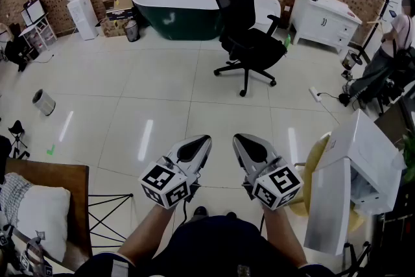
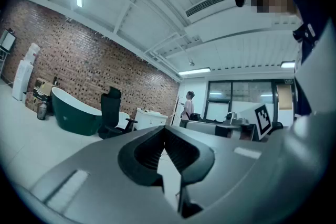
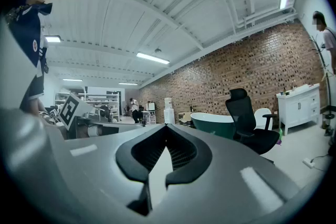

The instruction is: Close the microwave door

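A white microwave [image 1: 369, 156] stands at the right edge of the head view, on a yellowish round stand [image 1: 316, 156]. Its door [image 1: 329, 204] is swung open toward me. My left gripper [image 1: 206, 138] and right gripper [image 1: 237, 137] are held side by side in front of my body and point out over the floor, well left of the microwave. Both are shut and hold nothing. In the left gripper view the left gripper's [image 2: 165, 131] tips meet, and the right gripper's [image 3: 166, 128] tips do the same in the right gripper view. Neither gripper view shows the microwave.
A black office chair [image 1: 249, 29] stands mid-floor, with a green bathtub [image 1: 175, 10] and a white cabinet [image 1: 324, 16] by the brick wall. A person [image 1: 395, 36] stands at the far right. A wooden table [image 1: 48, 175] with a white cloth [image 1: 35, 211] is at my left.
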`<action>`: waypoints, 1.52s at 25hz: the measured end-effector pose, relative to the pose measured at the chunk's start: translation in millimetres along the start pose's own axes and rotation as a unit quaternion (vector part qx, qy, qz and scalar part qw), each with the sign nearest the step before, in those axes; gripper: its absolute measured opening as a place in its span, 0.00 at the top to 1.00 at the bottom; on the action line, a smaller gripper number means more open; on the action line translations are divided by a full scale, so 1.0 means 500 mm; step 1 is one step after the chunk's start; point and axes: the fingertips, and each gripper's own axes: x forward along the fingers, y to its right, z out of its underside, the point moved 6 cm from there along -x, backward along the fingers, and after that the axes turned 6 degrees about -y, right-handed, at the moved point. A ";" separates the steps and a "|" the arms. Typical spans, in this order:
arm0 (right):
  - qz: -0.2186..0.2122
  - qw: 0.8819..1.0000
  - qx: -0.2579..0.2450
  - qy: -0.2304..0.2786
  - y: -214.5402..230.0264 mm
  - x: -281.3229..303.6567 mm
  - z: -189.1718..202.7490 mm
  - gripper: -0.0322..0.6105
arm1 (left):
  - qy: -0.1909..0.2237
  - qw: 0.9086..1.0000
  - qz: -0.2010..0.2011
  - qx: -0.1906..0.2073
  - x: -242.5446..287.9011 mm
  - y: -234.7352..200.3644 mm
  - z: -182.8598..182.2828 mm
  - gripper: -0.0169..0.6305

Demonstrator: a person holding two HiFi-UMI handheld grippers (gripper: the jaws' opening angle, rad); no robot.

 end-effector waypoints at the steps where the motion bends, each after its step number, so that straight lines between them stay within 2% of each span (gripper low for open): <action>1: 0.003 1.000 0.001 0.000 0.000 -0.003 0.001 0.95 | -0.001 1.000 0.003 0.000 0.002 0.002 0.000 0.97; 5: 0.024 1.000 0.005 0.002 -0.002 -0.023 0.004 0.95 | -0.007 1.000 0.024 0.004 0.012 0.013 0.000 0.97; 8: 0.056 0.998 0.007 0.007 0.001 -0.057 0.009 0.95 | -0.013 0.999 0.052 0.008 0.029 0.034 0.004 0.97; 12: 0.109 0.994 0.014 0.008 0.005 -0.120 0.020 0.95 | -0.025 0.995 0.100 0.010 0.059 0.078 0.016 0.97; 16: 0.174 0.985 0.023 0.009 0.006 -0.198 0.030 0.95 | -0.047 0.986 0.162 0.010 0.100 0.137 0.032 0.97; 21: 0.255 0.966 0.041 0.011 0.010 -0.312 0.056 0.95 | -0.068 0.968 0.240 0.015 0.151 0.229 0.057 0.97; 27: 0.349 0.935 0.061 0.019 0.010 -0.470 0.091 0.95 | -0.100 0.939 0.328 0.030 0.208 0.371 0.101 0.97; 34: 0.417 0.904 0.082 0.041 -0.001 -0.604 0.129 0.95 | -0.135 0.905 0.401 0.049 0.231 0.513 0.149 0.97; 38: 0.448 0.889 0.088 0.048 -0.001 -0.670 0.140 0.95 | -0.146 0.890 0.429 0.057 0.252 0.575 0.164 0.97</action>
